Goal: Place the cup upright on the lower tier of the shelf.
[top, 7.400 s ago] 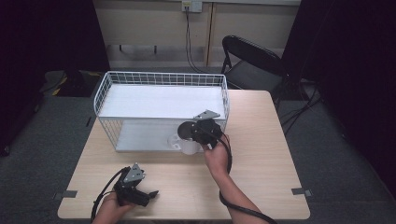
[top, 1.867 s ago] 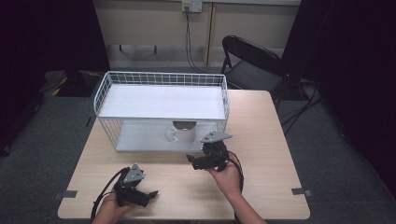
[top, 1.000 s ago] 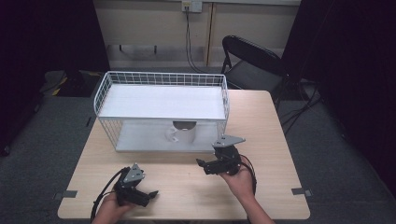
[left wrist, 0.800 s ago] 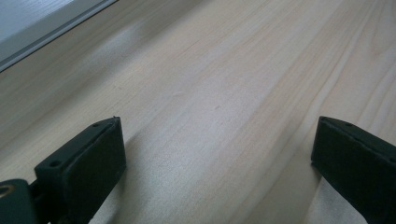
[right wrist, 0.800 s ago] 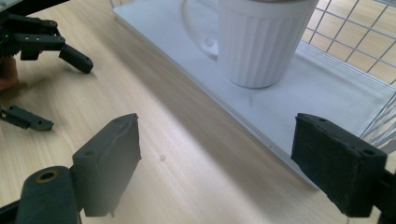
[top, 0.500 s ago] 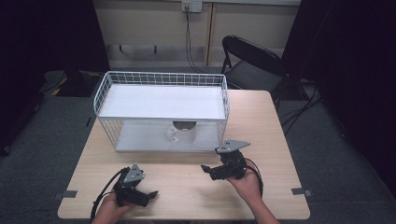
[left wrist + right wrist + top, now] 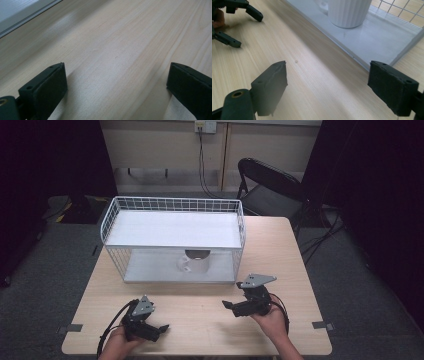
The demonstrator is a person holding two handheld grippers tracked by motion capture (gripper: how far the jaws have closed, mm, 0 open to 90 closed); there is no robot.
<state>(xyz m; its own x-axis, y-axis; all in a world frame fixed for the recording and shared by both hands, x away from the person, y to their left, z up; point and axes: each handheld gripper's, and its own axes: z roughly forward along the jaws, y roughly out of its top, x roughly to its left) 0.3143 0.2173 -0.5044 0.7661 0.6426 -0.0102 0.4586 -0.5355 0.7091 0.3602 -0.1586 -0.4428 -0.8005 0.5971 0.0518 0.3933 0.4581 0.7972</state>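
While my two grippers sit low over the near half of the wooden table, the biggest thing on it is the white wire rack, standing toward the far side with a solid top shelf and a white floor. On that lower floor, near the front edge and right of centre, stands the white ribbed cup, upright; my right gripper view has it just past the rack's front lip, with wire mesh behind it.

My right gripper is in my hand in front of the rack's right end, well apart from the cup, its jaws spread wide with only bare tabletop between them. My left gripper rests near the front left corner of the table, jaws likewise parted and empty; its own view looks along plain wood grain, with the rack's base edge at the upper left.
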